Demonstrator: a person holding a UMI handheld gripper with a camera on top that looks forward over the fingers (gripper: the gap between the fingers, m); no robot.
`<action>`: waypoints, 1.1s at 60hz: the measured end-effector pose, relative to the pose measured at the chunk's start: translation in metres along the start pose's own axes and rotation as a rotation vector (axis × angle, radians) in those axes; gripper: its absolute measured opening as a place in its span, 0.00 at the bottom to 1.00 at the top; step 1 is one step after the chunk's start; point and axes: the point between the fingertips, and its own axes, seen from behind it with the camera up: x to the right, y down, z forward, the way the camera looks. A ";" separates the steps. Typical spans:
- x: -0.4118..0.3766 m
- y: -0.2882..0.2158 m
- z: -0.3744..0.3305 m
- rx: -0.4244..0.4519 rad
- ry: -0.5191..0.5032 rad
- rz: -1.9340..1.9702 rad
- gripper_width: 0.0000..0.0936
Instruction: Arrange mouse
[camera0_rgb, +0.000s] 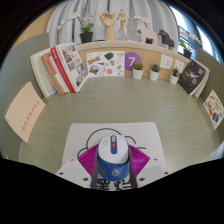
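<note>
A blue and white mouse (113, 157) with a red scroll wheel sits between my gripper's (113, 163) two fingers, over a white mat (112, 135) on the table. The magenta pads (84, 160) press against both its sides, so the gripper is shut on the mouse. The mouse points away from me, toward the far shelf. Its rear end is hidden by the gripper body.
The beige table (110, 100) stretches ahead. Books (62, 68) stand at the far left, a paper sheet (22, 110) lies at the left, cards and small potted plants (138, 70) line the back, and framed cards (193, 77) stand at the right.
</note>
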 end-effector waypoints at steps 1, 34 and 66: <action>0.000 0.000 0.000 0.001 -0.001 -0.001 0.51; 0.071 -0.089 -0.197 0.178 0.038 -0.007 0.85; 0.144 -0.022 -0.330 0.273 0.044 0.031 0.83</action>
